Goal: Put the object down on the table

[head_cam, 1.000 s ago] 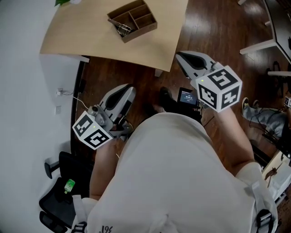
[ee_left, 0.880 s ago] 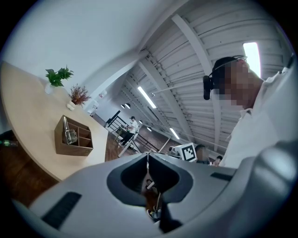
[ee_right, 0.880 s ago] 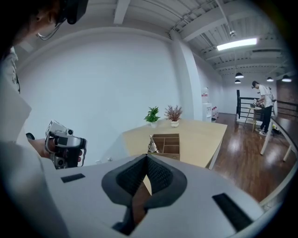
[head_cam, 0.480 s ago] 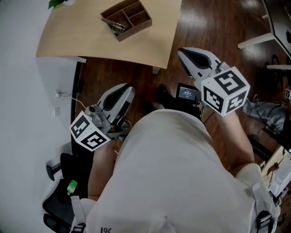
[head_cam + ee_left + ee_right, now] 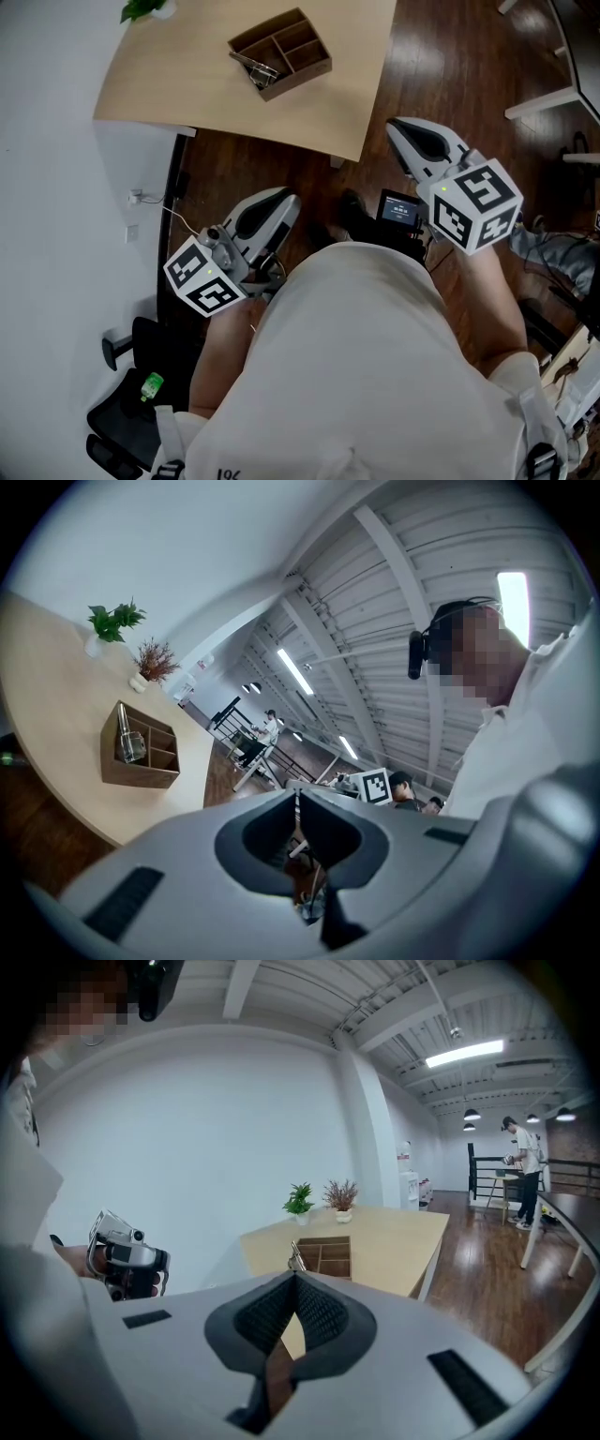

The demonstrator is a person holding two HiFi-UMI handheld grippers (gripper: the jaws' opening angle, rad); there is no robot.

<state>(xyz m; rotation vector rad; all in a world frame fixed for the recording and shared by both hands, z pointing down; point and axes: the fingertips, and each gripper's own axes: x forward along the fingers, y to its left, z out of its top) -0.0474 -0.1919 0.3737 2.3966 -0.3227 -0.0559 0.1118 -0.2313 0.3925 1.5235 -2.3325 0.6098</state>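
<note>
A wooden box (image 5: 281,53) with divided compartments is seen resting on the pale table (image 5: 187,94), with a shiny metal piece (image 5: 260,67) lying in one end compartment. Neither gripper is touching it. Both are held low and close to the person's white-shirted body, over the dark wood floor and well apart from the table.

The left gripper (image 5: 284,195) is shown by its own view with its fingers together and nothing clamped between them. The right gripper (image 5: 395,127) is likewise closed tip to tip and empty, with the box framed just beyond its jaws.

Only from the head view can both grippers be placed relative to the table's near edge, and a small lit screen (image 5: 398,208) is seen between them at the person's front. Two potted plants, one green (image 5: 300,1199) and one reddish (image 5: 340,1192), are made out at the far side of the table in the gripper views; from above, only a few green leaves are caught at the frame's edge. A person standing at a distant table (image 5: 518,1168) is caught in the right gripper view alone.
</note>
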